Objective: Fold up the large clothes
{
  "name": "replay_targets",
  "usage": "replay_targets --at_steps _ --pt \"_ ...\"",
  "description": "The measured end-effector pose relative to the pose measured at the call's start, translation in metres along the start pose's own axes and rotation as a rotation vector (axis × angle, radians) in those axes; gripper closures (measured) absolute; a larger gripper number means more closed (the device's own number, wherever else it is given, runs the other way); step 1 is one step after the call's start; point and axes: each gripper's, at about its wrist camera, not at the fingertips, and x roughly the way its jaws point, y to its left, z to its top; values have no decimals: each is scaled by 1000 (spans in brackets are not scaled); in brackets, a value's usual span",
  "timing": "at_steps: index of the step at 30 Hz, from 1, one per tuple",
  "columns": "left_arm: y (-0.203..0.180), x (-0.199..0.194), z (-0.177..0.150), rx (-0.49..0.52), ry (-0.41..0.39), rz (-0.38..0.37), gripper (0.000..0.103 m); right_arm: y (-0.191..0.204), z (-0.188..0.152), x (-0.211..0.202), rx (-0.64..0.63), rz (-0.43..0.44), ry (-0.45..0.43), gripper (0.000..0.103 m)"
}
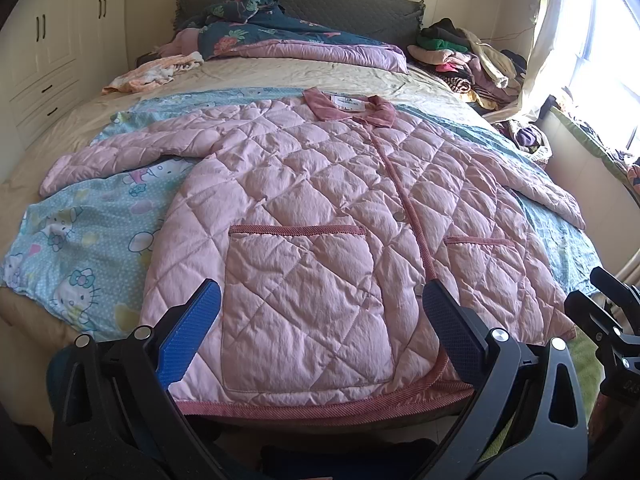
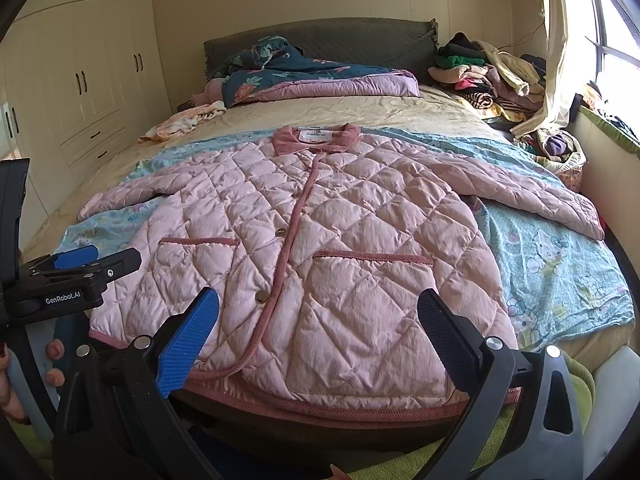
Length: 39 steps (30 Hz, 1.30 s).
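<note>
1. We saw no real containers; the nearest were the two patch pockets [image 1: 304, 304] on the front of the jacket, both lying flat, and we could not tell whether anything was inside them.
2. The pink quilted jacket [image 1: 320, 200] lay face up on the bed [image 1: 304, 76], buttoned, its collar [image 1: 348, 106] towards the headboard [image 1: 320, 8] and its hem [image 1: 320, 404] at the bed's foot edge, with both sleeves spread out towards the side edges.
3. The left claw [image 1: 320, 332] hung just off the foot edge, above the hem, with its blue-padded fingers [image 1: 192, 332] wide apart and nothing between them.
4. The right claw [image 2: 316, 340] was held the same way beside it, fingers parted and empty, framing the other pocket.
5. In the right wrist view we saw the left claw [image 2: 96, 262] side-on at the left, with a person's fingertips [image 2: 54, 350] wrapped round its handle.
6. Under the jacket lay a light blue cartoon-print sheet [image 1: 80, 248], spread over the beige bed cover.
7. Near the headboard sat a dark floral quilt [image 1: 256, 28] over a folded pink one, and a pile of clothes [image 1: 468, 56] filled the corner by the window [image 1: 608, 40].
8. A cream wardrobe [image 2: 80, 72] with dark handles stood along the other side of the bed.
</note>
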Motion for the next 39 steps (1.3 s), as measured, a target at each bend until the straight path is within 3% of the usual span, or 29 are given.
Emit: replay_targets --at_steps 39 --pt "-1 -1 0 0 6 -2 8 0 3 4 2 5 9 4"
